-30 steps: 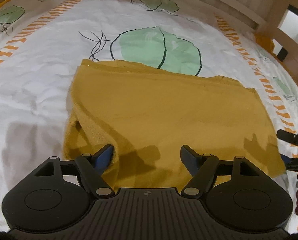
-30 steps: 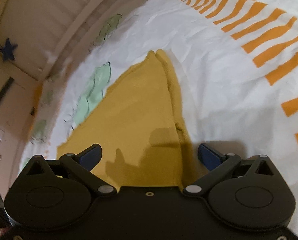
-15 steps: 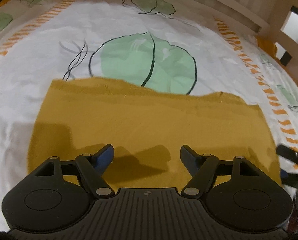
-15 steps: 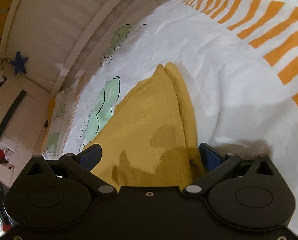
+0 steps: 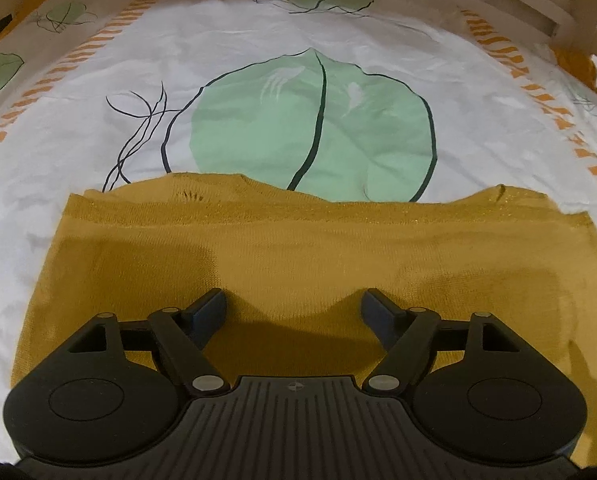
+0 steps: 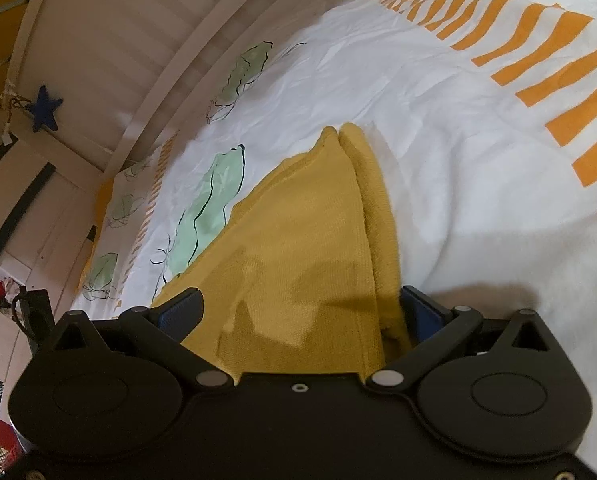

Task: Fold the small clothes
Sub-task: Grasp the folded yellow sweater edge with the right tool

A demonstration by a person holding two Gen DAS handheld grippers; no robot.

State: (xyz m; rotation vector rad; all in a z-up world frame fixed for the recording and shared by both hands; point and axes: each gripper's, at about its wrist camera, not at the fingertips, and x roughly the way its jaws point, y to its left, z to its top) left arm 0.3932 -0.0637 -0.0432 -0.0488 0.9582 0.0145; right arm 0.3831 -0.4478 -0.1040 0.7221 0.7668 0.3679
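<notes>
mustard knit (image 5: 298, 256) lies flat on the bedsheet (image 5: 258, 60), both your claws over it.
your left claw (image 5: 294, 312) is spread and widening, hovering over the near part, nothing pinched. your right claw (image 6: 298, 312) is spread too, straddling the doubled edge (image 6: 374, 208), pads not pressing. green leaf print (image 5: 310, 132) just beyond the knit.

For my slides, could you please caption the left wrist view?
Open left gripper poised over a mustard knit garment on a leaf-print bedsheet.

Knit cloth under my matt black plastic

The mustard garment (image 5: 298, 248) looks finely knitted and matt; the printed bedsheet (image 5: 258, 52) is smooth, creased cotton-like cloth.
</notes>
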